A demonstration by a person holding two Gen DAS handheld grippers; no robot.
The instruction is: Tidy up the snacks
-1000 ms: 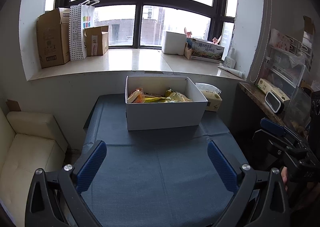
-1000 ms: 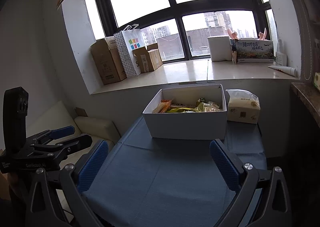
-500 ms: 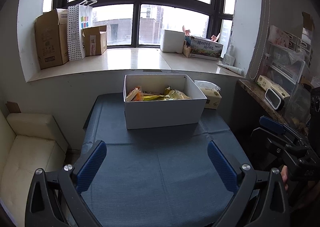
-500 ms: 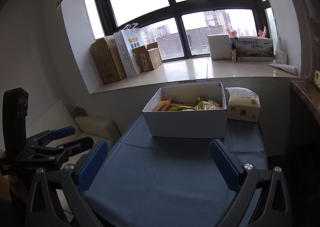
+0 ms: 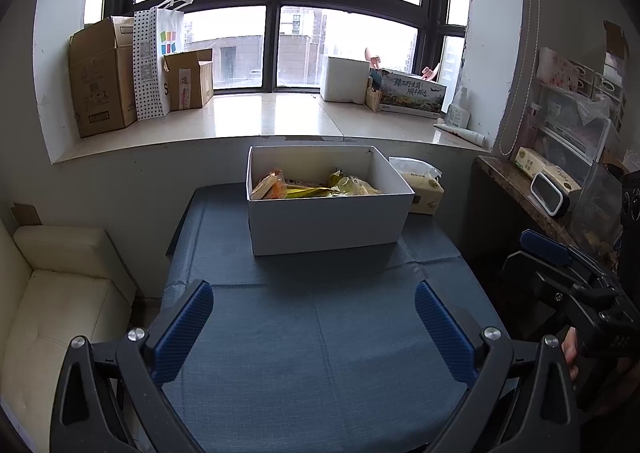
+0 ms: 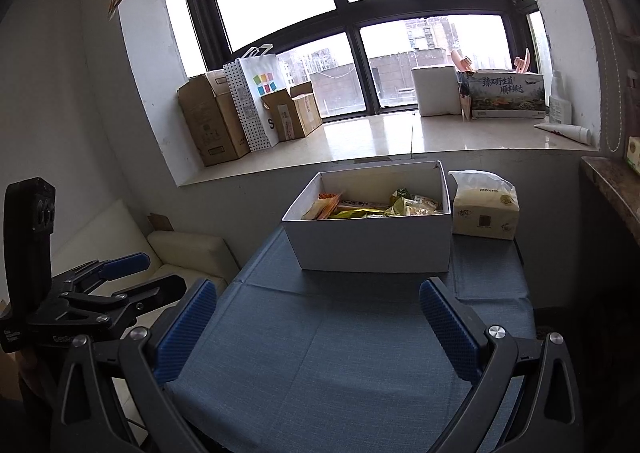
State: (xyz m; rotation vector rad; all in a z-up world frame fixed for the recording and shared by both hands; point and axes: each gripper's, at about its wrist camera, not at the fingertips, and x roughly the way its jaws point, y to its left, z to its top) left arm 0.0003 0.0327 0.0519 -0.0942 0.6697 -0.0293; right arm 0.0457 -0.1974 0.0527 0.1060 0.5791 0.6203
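A white open box [image 5: 324, 227] [image 6: 372, 243] stands at the far end of a table covered in blue cloth [image 5: 320, 333] [image 6: 340, 353]. Several snack packets [image 5: 312, 187] [image 6: 372, 205], orange, yellow and green, lie inside it. My left gripper [image 5: 313, 327] is open and empty, held over the near part of the table. My right gripper [image 6: 318, 329] is open and empty, near the table's front right. Each gripper shows at the edge of the other's view: the right one [image 5: 560, 265], the left one [image 6: 116, 277].
A tissue pack [image 5: 420, 189] [image 6: 484, 211] sits right of the box. A cream sofa [image 5: 60, 293] is left of the table. Cardboard boxes [image 5: 104, 77] and a paper bag [image 5: 154, 61] stand on the windowsill. A shelf with clutter [image 5: 552, 181] is at the right.
Both views shift slightly: the box sits a little higher and farther in frame. The grippers stay open and empty.
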